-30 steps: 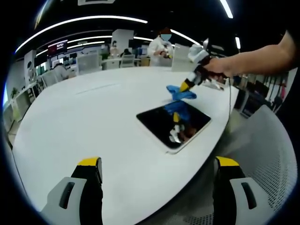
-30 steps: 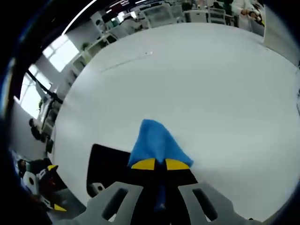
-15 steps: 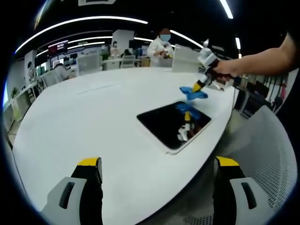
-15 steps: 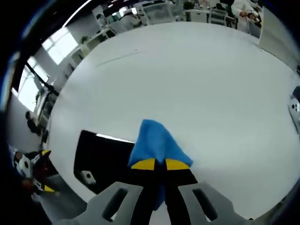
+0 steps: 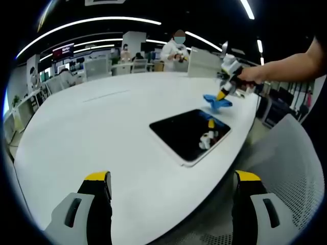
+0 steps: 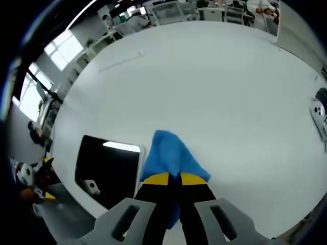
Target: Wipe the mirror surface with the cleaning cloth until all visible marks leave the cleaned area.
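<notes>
While the big white table (image 5: 92,132) takes up most of both views, the mirror (image 5: 190,133) lies flat on it near the edge closest to the person, dark face up w/ a pale frame. In the right gripper view the mirror (image 6: 104,168) sits lower left, its glass reflecting a ceiling light strip. In the left gripper view a white mesh chair (image 5: 286,173) stands off the table edge, lower right. People and desks are in the bkgd, too small to detail.

Blue cloth (image 5: 217,101) hangs from the right gripper (image 5: 224,95), held up just past the mirror's far corner, apart from the glass; a person's hand (image 5: 250,76) grips that tool. In the right gripper view the cloth (image 6: 168,157) bunches out above the right gripper (image 6: 169,179), yellow tips pinched tight on it, cloth beside the mirror's right edge, over bare table.

Left gripper (image 5: 171,178) low in its own view, jaws spread wide, nothing between them, well apart from mirror & cloth.
</notes>
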Demonstrator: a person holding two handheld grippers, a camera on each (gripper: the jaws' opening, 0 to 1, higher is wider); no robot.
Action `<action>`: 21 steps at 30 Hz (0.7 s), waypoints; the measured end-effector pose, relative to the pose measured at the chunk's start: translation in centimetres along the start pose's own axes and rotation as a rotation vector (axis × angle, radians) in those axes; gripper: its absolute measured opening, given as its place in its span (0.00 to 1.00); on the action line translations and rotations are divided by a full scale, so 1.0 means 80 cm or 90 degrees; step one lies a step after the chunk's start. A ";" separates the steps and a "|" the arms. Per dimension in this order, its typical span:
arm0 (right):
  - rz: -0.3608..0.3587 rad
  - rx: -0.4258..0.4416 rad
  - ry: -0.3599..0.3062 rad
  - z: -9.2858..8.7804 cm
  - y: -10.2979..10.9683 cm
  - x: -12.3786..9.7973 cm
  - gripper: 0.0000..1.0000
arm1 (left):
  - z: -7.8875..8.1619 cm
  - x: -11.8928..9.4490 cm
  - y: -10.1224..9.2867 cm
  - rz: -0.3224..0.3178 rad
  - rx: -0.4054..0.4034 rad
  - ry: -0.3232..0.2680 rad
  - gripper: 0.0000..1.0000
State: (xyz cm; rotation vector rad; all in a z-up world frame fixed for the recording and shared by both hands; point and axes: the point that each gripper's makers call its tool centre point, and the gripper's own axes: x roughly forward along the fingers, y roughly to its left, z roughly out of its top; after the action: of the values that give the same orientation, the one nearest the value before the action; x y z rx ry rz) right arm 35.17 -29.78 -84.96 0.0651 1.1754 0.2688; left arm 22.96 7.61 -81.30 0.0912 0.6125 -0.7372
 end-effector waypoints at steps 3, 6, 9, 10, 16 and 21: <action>0.000 -0.013 0.006 -0.009 0.002 0.011 0.01 | -0.001 0.000 0.000 0.002 0.000 0.003 0.99; -0.018 -0.009 0.005 -0.014 -0.003 0.023 0.01 | -0.002 0.000 0.001 0.003 0.001 0.007 0.99; -0.025 -0.006 0.001 -0.015 -0.007 0.031 0.01 | -0.003 0.000 0.001 0.003 0.001 0.010 0.99; -0.030 -0.009 0.005 -0.017 -0.009 0.033 0.01 | -0.003 0.000 0.001 0.004 0.001 0.010 0.99; -0.014 0.003 -0.015 -0.019 -0.005 0.024 0.01 | -0.004 -0.001 0.004 0.013 -0.003 0.011 0.99; 0.020 -0.038 -0.077 -0.008 0.001 0.015 0.19 | 0.003 -0.002 -0.002 0.001 0.009 -0.003 0.99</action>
State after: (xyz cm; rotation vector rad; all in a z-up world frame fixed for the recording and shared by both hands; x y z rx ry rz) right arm 34.96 -29.47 -86.28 0.0471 1.0468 0.3224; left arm 22.89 7.48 -80.99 0.1024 0.6026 -0.7395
